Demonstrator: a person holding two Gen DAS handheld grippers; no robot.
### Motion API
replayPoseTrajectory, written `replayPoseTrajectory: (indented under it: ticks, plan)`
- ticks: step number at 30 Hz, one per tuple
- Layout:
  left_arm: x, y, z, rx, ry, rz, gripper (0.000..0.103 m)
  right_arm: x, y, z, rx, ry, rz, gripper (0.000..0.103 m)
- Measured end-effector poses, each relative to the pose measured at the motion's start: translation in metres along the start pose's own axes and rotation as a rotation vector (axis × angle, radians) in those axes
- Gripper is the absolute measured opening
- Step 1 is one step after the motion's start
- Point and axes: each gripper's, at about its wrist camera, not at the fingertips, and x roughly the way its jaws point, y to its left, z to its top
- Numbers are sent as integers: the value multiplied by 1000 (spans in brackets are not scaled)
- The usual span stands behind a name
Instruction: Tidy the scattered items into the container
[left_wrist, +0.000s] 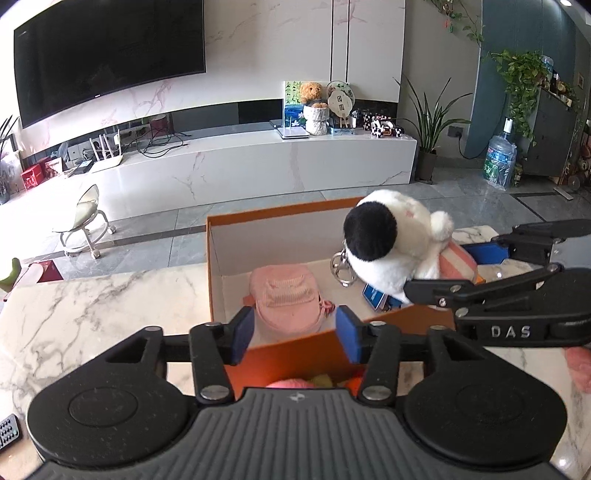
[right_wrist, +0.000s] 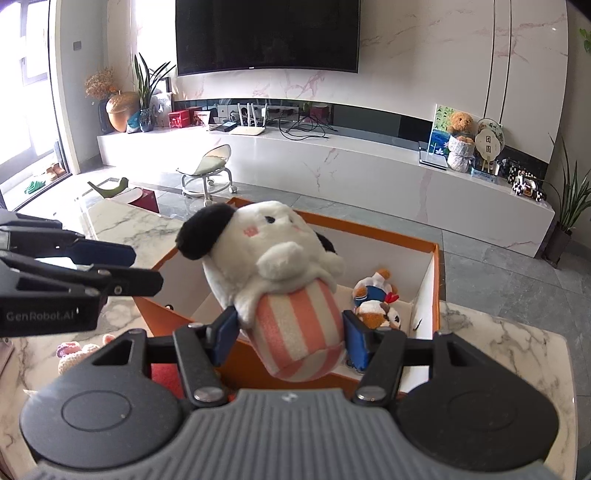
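An orange box (left_wrist: 258, 218) with a white inside stands on the marble table; it also shows in the right wrist view (right_wrist: 437, 291). My right gripper (right_wrist: 291, 328) is shut on a white plush dog (right_wrist: 273, 240) with black ears and a pink-striped body, held above the box's near side. The dog also shows in the left wrist view (left_wrist: 391, 240), with a metal keyring (left_wrist: 341, 267). My left gripper (left_wrist: 295, 332) is open and empty at the box's near wall. Inside lie a pink pouch (left_wrist: 284, 299) and small plush toys (right_wrist: 376, 302).
Small knitted toys (right_wrist: 77, 354) lie on the table left of the box. A remote (left_wrist: 7, 432) sits at the table's near left edge. Beyond the table are a white stool (left_wrist: 83, 221), a long TV bench (left_wrist: 258, 162) and a water bottle (left_wrist: 500, 158).
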Motion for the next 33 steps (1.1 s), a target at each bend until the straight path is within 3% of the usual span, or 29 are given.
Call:
replayPoseTrajectory:
  ticks: [1,4,14,24,26,28,33]
  plan:
    - [1,-1,-6,0,10,-1,74,0,1,-1,1,-4,1,62]
    - [7,0,-24,-12,52,-6,79,-6,3,-9,16,-14,-2,62]
    - [52,13,-68,-141,99,28,81,-26,1,-39,83,-9,-21,63]
    - [79,21,-81,-206,124,32,81,-23,0,-44,76,-14,-30,63]
    - [82,23,-82,-220,136,25,74,-22,1,-43,67,-16,-33,63]
    - [83,23,-85,-236,143,19,59,-21,2,-43,58,-18,-36,63]
    - [78,24,-88,-238,125,13,51,-22,4,-43,36,-22,-43,62]
